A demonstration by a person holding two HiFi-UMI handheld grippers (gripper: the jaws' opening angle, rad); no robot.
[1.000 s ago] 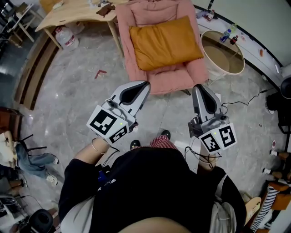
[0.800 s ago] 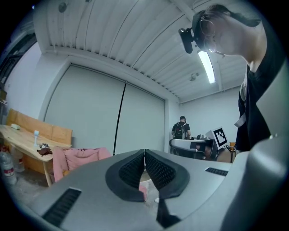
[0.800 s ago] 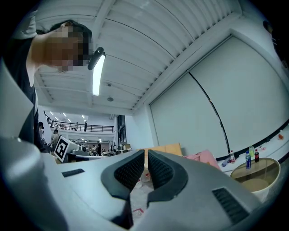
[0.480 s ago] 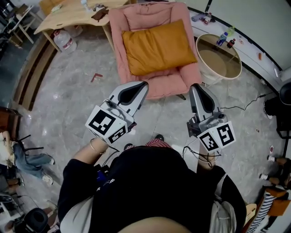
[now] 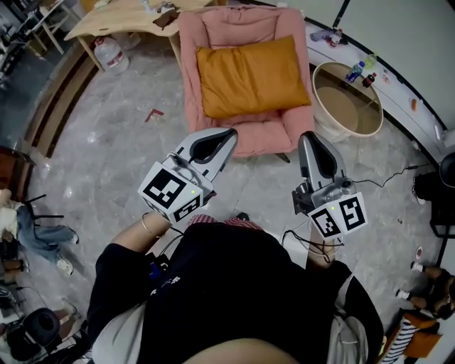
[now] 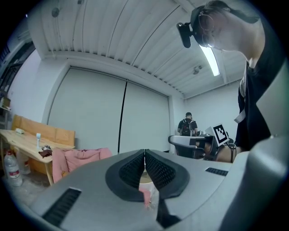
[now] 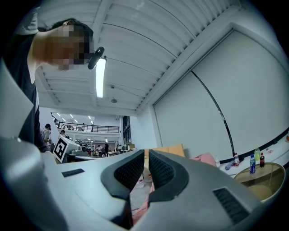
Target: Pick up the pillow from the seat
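An orange pillow (image 5: 252, 77) lies on the seat of a pink armchair (image 5: 264, 136), leaning against its back. Both grippers are held out level in front of the person, short of the chair's front edge. My left gripper (image 5: 231, 133) points at the seat's left front corner, jaws shut with nothing between them. My right gripper (image 5: 307, 136) is off the right front corner, jaws together and empty. In the left gripper view the left gripper (image 6: 144, 153) has its pads closed, with the pink armchair (image 6: 76, 159) beyond at the left. In the right gripper view the right gripper (image 7: 146, 154) points past the pink armchair (image 7: 204, 159).
A round beige side table (image 5: 348, 106) stands right of the chair, with bottles (image 5: 359, 70) on the ledge behind. A wooden table (image 5: 121, 15) and a water jug (image 5: 108, 54) are at the upper left. Cables (image 5: 387, 174) trail across the marble floor at the right.
The person has stepped toward the armchair, so chair and pillow sit a little nearer in the head view. Both grippers moved forward with the person and stayed shut.
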